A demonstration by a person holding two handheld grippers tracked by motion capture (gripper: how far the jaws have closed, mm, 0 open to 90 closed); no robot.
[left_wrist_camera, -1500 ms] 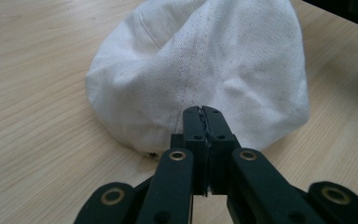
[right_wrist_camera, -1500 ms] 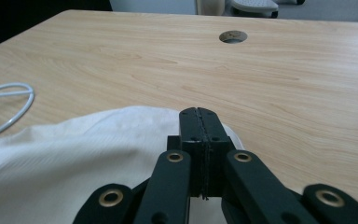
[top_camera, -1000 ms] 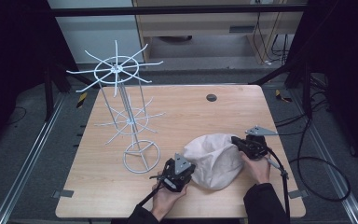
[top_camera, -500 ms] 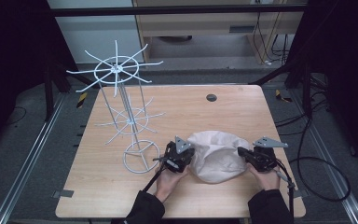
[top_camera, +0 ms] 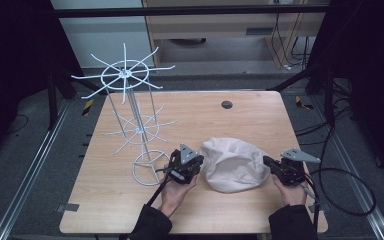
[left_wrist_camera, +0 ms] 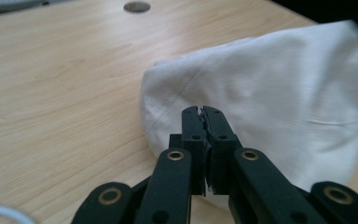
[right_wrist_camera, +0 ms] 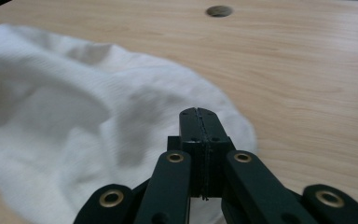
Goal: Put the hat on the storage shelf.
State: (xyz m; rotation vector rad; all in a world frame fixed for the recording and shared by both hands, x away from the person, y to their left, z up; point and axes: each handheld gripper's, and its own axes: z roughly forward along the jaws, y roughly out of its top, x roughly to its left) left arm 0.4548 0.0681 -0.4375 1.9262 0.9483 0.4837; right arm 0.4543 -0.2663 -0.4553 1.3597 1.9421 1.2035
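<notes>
Two hand-held grippers flanking a white cloth (top_camera: 235, 164), left gripper (top_camera: 196, 161) and right gripper (top_camera: 269, 162) fingers pressed together, empty.

A white wire display rack (top_camera: 132, 120) stands on the left half of the wooden table (top_camera: 250, 120) — a round ring base, a thin upright stem, and two tiers of spokes fanning outward. A small dark round hole (top_camera: 226, 104) sits in the tabletop near its far edge. Beyond the table, dark cables (top_camera: 300, 47) hang by a pale cabinet — grey floor lies below.
</notes>
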